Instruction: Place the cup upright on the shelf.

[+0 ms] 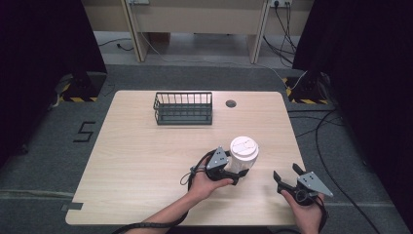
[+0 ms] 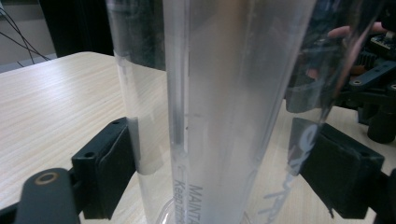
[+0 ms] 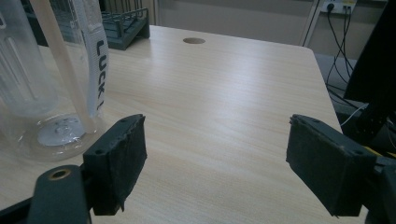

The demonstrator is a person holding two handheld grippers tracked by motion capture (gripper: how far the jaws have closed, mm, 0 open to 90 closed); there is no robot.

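Observation:
A tall clear plastic bottle [image 1: 243, 153] with a white lid stands upright on the wooden table [image 1: 141, 161], right of centre near the front. My left gripper [image 1: 239, 171] reaches in from the left, and its jaws press on both sides of the bottle's lower part. In the left gripper view the bottle [image 2: 219, 116] fills the gap between the black pads [image 2: 109, 168], with printed text near its base. My right gripper [image 1: 285, 171] is open near the front right edge, a short way right of the bottle. In the right gripper view [image 3: 217, 158] the bottle [image 3: 46, 84] stands to the left beyond its jaws.
A dark wire basket [image 1: 183, 108] sits at the back centre of the table, with a round cable hole [image 1: 231, 103] to its right. Both show far off in the right gripper view, the basket [image 3: 123, 25] and the hole [image 3: 194, 40]. Cables lie on the floor at the right.

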